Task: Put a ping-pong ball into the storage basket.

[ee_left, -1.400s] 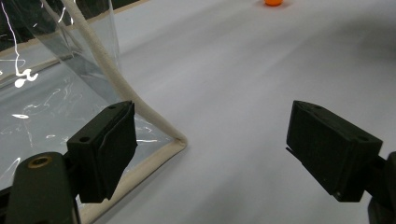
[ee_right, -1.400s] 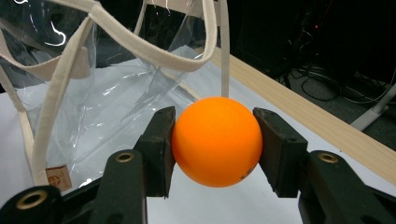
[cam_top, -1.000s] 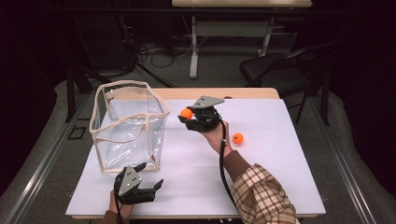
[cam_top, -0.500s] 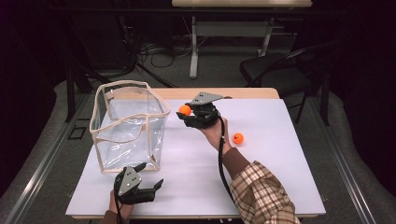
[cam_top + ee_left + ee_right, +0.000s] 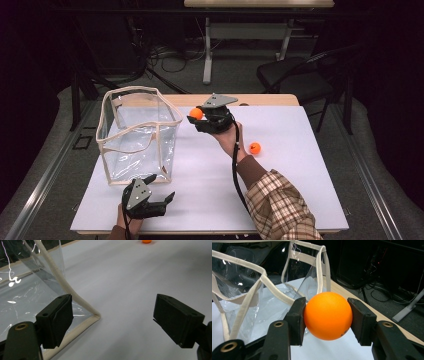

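While clamped in the right tool (image 5: 325,317), an orange ball (image 5: 328,315), its dark mark unreadable; left tool (image 5: 120,322) wide open, empty.

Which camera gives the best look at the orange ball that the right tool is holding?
The right gripper view: the held ball sits large and sharp, clamped between the right tool and its two black jaws. The high view shows it as a small orange dot beside the clear bag.
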